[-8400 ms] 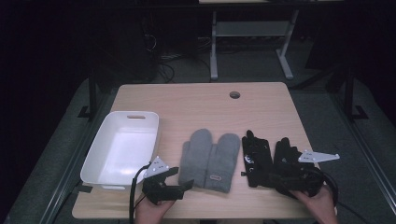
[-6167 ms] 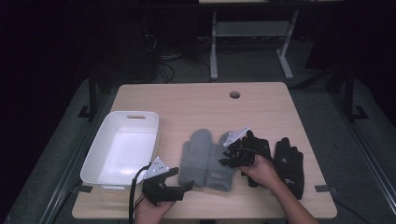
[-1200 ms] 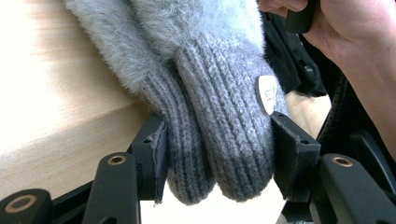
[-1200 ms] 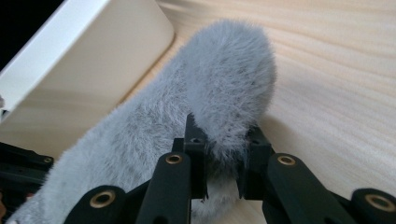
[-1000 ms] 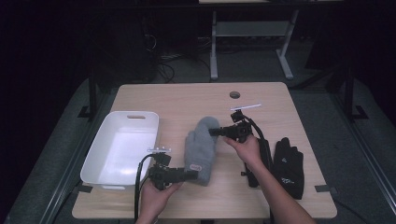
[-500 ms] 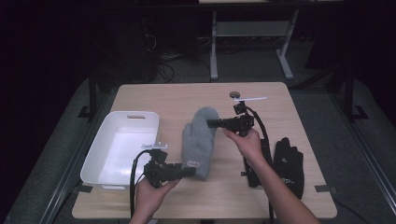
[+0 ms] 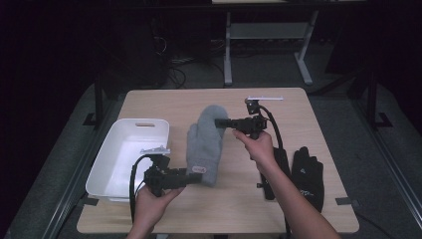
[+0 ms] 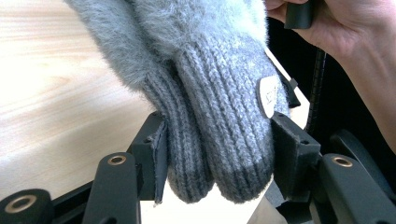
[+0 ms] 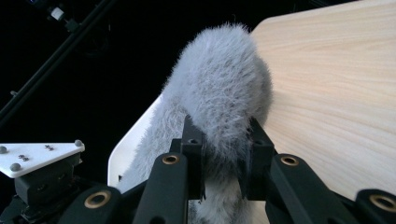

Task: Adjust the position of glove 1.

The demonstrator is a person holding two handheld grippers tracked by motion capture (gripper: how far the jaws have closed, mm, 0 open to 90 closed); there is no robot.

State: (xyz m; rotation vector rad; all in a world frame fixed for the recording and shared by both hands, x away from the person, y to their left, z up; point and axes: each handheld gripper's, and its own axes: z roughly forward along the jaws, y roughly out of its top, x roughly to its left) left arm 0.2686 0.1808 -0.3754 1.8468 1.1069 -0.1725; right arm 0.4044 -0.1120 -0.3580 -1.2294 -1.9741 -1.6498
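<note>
A dark room surrounds my wooden table (image 7: 164, 104), with a metal frame (image 7: 263, 45) standing on the floor beyond its far edge. On the left of the table sits a white bin (image 7: 112, 164), its long side running near to far. At the right edge lie black gloves (image 7: 307, 177), flat on the wood, just right of my right forearm.

Between my two hands hangs a pair of grey mittens (image 7: 205, 144), laid one on the other and stretched near to far above the middle of the table, just right of the bin.

My left claw (image 7: 195, 175), at the near end, grips the knitted cuffs; in the left gripper view both pads press the ribbed cuffs from either side, with a small label (image 8: 266, 97) on the right one. My right claw (image 7: 219, 122), at the far end, pinches the fluffy tips; in the right gripper view the fur bulges between and above its pads.
</note>
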